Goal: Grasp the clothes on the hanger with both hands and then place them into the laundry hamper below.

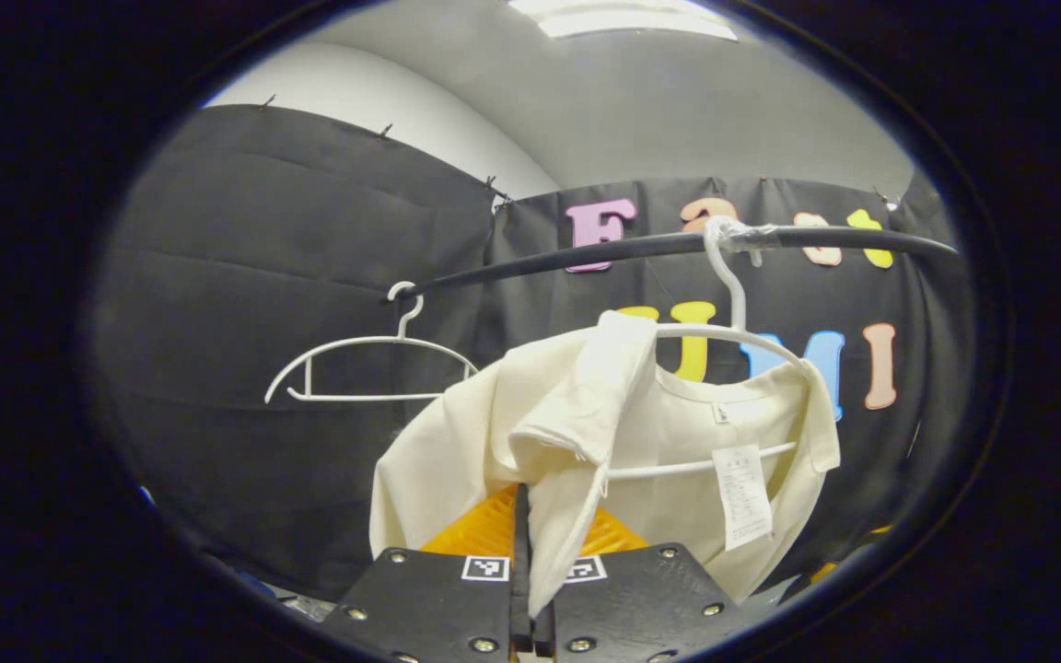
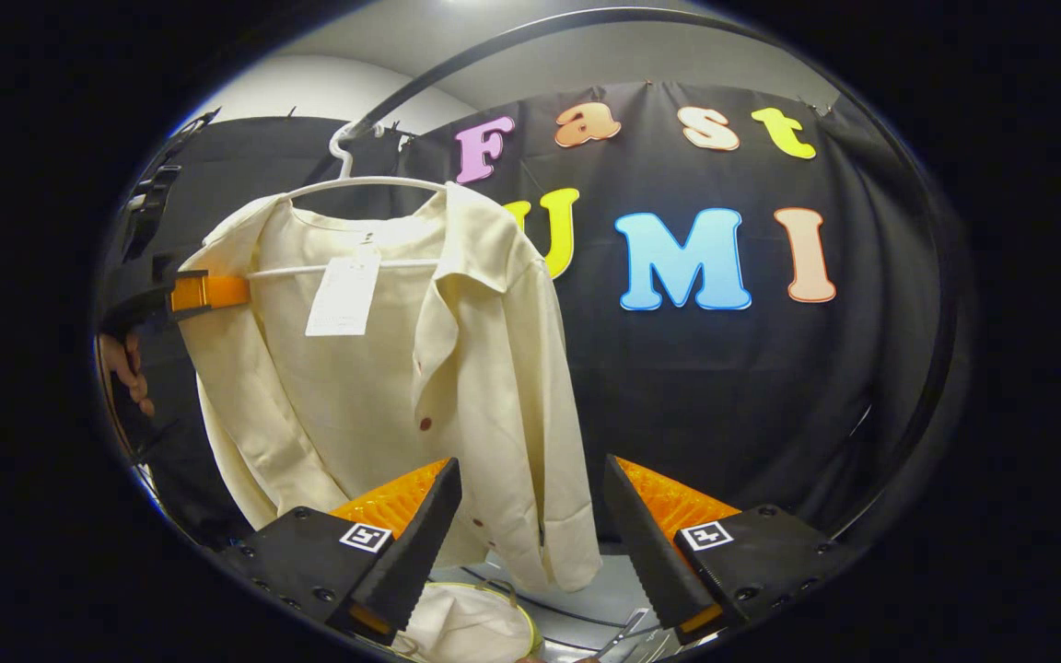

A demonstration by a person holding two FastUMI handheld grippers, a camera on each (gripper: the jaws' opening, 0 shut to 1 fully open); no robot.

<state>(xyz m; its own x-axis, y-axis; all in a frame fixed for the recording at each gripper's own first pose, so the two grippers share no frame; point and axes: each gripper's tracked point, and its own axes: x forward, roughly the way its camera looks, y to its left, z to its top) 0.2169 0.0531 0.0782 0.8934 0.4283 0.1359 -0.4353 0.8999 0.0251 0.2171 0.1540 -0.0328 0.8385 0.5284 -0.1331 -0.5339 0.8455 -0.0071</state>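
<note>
Left gripper [image 1: 530,552]: my fingers pinch a fold of the cream woven-cotton shirt [image 1: 659,451], draped on a thin white wire hanger [image 1: 724,336] from the black round rail [image 1: 641,247]. Right gripper [image 2: 530,516]: spread wide beside the hem.

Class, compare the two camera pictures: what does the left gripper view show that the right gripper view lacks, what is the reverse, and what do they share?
Left gripper view: a bare white hanger and the left gripper shut on the shirt's hem.

Right gripper view: the open right gripper, a person's hand and a white cloth in a hamper below.

Both: the cream shirt on its white hanger, hung from a black rail.
</note>
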